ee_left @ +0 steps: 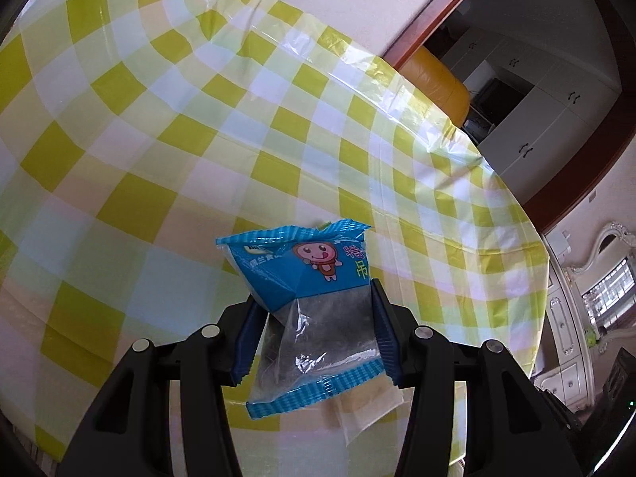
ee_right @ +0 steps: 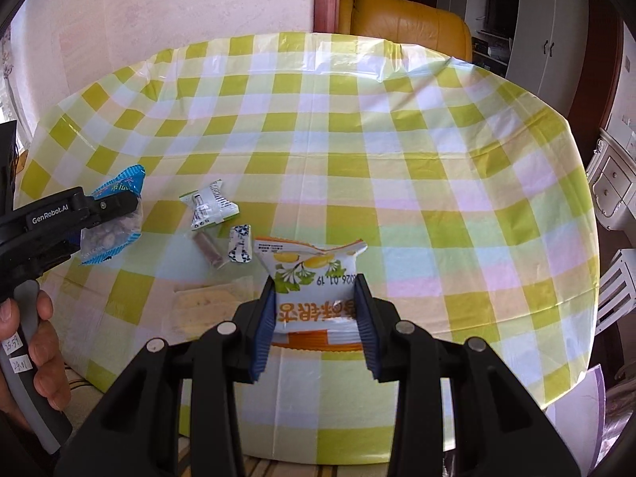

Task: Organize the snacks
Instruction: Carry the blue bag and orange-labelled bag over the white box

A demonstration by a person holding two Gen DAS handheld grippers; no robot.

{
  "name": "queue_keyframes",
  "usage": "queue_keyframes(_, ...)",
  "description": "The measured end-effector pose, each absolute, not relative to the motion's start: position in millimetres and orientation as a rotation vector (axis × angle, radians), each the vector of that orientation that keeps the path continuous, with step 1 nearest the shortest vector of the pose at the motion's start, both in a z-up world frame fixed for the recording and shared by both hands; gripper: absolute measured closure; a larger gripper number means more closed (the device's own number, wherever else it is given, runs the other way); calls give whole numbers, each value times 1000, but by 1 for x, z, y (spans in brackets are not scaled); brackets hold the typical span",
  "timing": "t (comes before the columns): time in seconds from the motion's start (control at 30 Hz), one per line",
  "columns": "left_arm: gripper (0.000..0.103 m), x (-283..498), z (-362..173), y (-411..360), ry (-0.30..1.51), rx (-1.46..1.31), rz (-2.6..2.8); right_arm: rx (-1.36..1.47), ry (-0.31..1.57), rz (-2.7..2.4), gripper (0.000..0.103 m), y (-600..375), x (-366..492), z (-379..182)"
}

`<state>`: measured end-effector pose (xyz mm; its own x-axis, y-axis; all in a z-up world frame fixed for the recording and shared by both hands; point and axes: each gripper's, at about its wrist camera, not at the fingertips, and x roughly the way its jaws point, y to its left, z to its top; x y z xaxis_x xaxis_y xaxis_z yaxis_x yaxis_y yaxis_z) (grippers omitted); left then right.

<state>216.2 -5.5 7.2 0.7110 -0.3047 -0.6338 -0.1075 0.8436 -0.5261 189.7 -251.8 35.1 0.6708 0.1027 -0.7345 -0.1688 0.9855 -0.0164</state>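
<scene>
Both grippers are pinching packets: left gripper [ee_left: 318, 318] lifting the blue packet [ee_left: 306, 278] left of the right gripper's [ee_right: 316, 314] orange packet [ee_right: 314, 278], both jaws crossing the long axes.

L tongs [ee_left: 318, 330]: jaws clamped on blue snack packet [ee_left: 306, 278], blue pads pressing both sides, packet held up off counter, tilted. In R wrist view, L tongs [ee_right: 119, 214] come in from left edge, roughly level, packet at tip. Person's L hand [ee_right: 43, 353] wrapped round grey handle, fingers curled, lower left. R tongs [ee_right: 316, 314]: jaws closed on white-orange snack packet [ee_right: 314, 278], pads flat vs. its sides, pointing fwd. R hand out of view.
</scene>
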Motion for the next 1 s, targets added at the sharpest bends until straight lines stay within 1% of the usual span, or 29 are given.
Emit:
queue_keyframes(0.53,54,181,12,-157,962,-402,-484,-20,865,-51,65,-368,133,31)
queue_keyframes(0.73,54,167,6,-219,1056,-339,-632,-1,908,-157,65,-417,114,16)
queue_keyframes(1.0,54,149,-6,-301,1156,-147,-758,56,1003,-319,65,-485,90,-17)
